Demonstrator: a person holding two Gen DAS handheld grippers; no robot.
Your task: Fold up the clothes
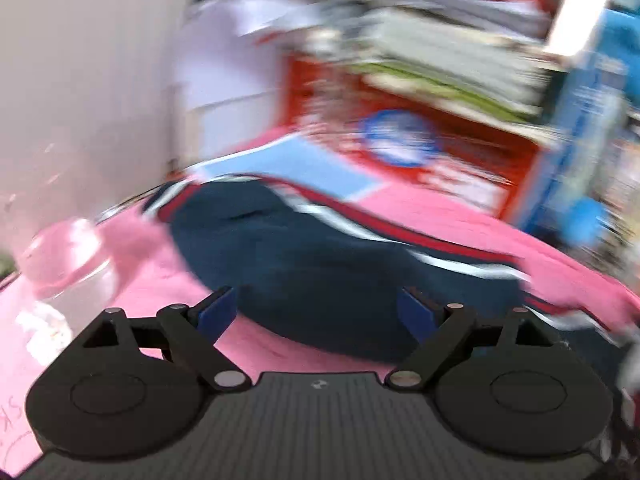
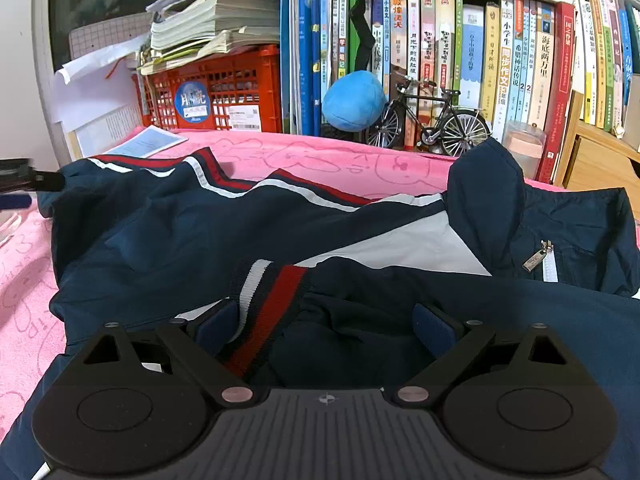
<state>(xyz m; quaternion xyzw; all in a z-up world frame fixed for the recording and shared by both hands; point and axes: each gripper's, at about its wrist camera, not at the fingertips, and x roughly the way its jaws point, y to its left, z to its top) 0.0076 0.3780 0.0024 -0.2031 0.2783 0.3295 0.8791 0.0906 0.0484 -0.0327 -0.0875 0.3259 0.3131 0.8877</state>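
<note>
A navy jacket with red and white stripes and a white panel lies spread on a pink cloth. Its striped cuff lies between the pads of my right gripper, whose jaws stand open just above the sleeve. In the blurred left wrist view the jacket lies ahead on the pink cloth; my left gripper is open and empty at its near edge. The left gripper's tip also shows at the far left of the right wrist view.
A red crate with stacked papers, a row of books, a blue plush ball and a model bicycle line the back. A clear cup stands at the right, a glass near the left gripper.
</note>
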